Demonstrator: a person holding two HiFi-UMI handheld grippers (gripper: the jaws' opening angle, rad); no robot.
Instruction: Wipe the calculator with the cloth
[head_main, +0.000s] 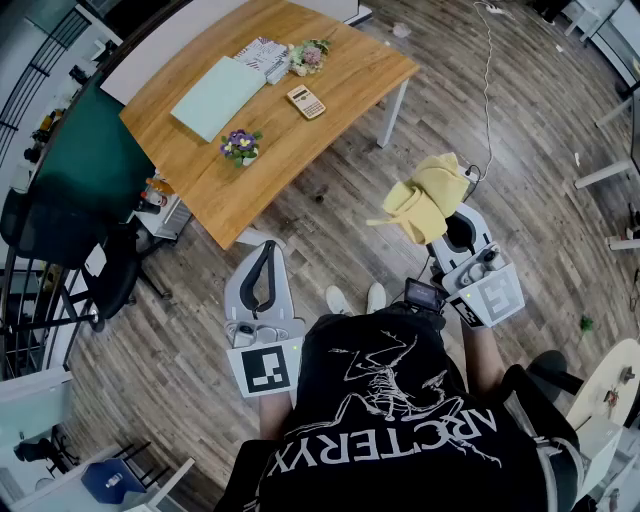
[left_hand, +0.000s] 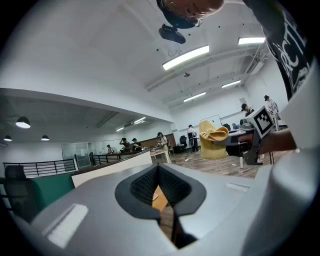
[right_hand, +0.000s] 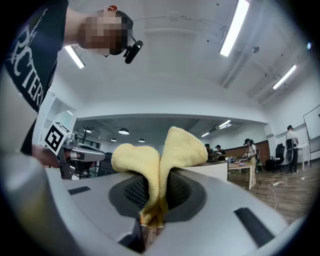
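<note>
The calculator (head_main: 306, 102) lies on the wooden table (head_main: 300, 150), far ahead of both grippers. My right gripper (head_main: 446, 218) is held above the floor, shut on a folded yellow cloth (head_main: 425, 197). In the right gripper view the cloth (right_hand: 172, 145) sticks up in two lobes from between the closed jaws of that gripper (right_hand: 152, 212). My left gripper (head_main: 264, 248) hangs over the floor near the table's front corner, jaws together with nothing between them. The left gripper view shows the left gripper (left_hand: 159, 167) closed, and the cloth (left_hand: 212, 138) off to its right.
On the table lie a pale green folder (head_main: 218, 97), a small pot of purple flowers (head_main: 241, 146), a bouquet (head_main: 310, 55) and a booklet (head_main: 262, 52). A black office chair (head_main: 110, 270) and a green partition (head_main: 85, 150) stand at the left. A cable (head_main: 487, 80) runs across the wood floor.
</note>
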